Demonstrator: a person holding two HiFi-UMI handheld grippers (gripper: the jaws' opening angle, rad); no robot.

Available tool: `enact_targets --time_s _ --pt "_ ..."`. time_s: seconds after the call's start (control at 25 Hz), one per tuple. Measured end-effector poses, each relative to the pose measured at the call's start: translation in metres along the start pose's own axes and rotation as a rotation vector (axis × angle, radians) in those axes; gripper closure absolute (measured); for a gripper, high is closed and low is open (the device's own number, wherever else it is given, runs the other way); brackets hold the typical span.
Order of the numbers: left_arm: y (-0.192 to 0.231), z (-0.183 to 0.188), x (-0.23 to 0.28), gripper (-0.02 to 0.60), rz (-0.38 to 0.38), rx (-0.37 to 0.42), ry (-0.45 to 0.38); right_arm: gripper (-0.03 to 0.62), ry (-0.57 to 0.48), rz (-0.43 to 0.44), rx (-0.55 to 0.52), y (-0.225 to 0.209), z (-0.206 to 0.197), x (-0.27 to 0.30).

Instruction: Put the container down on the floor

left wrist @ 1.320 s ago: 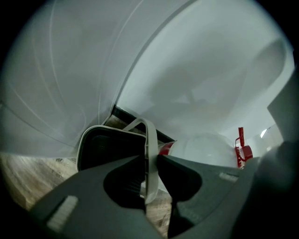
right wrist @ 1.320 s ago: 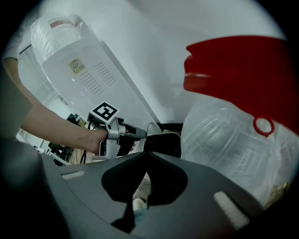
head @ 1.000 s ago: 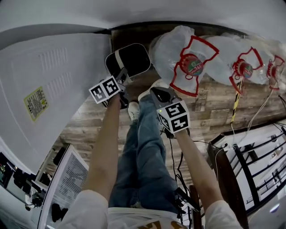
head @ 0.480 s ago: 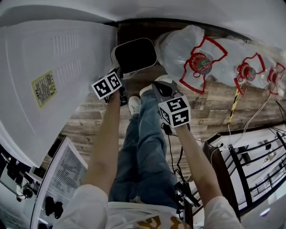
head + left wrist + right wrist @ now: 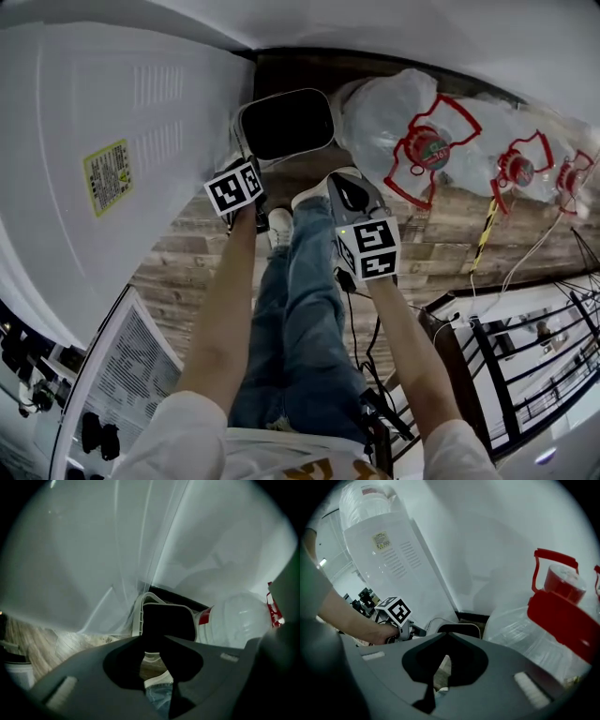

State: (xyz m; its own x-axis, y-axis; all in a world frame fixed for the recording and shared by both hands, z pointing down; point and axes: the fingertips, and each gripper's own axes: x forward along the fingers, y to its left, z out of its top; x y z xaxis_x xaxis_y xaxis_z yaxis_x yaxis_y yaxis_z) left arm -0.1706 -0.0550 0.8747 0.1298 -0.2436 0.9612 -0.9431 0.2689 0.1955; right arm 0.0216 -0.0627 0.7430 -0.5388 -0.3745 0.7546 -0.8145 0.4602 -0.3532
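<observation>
The container point(image 5: 281, 122) is a white bin with a dark inside, low over the wooden floor point(image 5: 187, 253) between a white appliance and big water jugs. Its contact with the floor cannot be told. My left gripper point(image 5: 247, 161) reaches its near rim and looks shut on it. In the left gripper view the bin point(image 5: 140, 616) fills the space just beyond the left gripper point(image 5: 146, 652). My right gripper point(image 5: 335, 180) hangs over the person's right shoe, shut with nothing in it. The right gripper view shows the right gripper point(image 5: 443, 660), the bin point(image 5: 459, 629) and the left gripper point(image 5: 418, 631).
A tall white appliance point(image 5: 112, 150) stands at the left. Clear water jugs with red handles point(image 5: 412, 131) lie to the bin's right against the wall. The person's legs and shoes point(image 5: 279, 225) are below the grippers. A black rack point(image 5: 525, 366) and cables point(image 5: 361, 319) sit at the right.
The left gripper and the bin have kept together and shifted slightly right in the view. The right gripper has stayed beside the person's leg.
</observation>
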Motion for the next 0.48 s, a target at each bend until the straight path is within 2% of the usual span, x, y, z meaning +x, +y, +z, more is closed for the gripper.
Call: enact_targets --time_s 0.28,0.48 --pt "-0.010 0.015 -0.016 0.511 0.006 0.111 -0.033 0.568 -0.040 -0.031 -0.019 0.002 0.019 -0.011" --pt "-0.024 0.030 -0.040 0.579 -0.010 0.174 -0.067 0.568 -0.070 -0.045 -0.037 0.010 0.040 -0.028"
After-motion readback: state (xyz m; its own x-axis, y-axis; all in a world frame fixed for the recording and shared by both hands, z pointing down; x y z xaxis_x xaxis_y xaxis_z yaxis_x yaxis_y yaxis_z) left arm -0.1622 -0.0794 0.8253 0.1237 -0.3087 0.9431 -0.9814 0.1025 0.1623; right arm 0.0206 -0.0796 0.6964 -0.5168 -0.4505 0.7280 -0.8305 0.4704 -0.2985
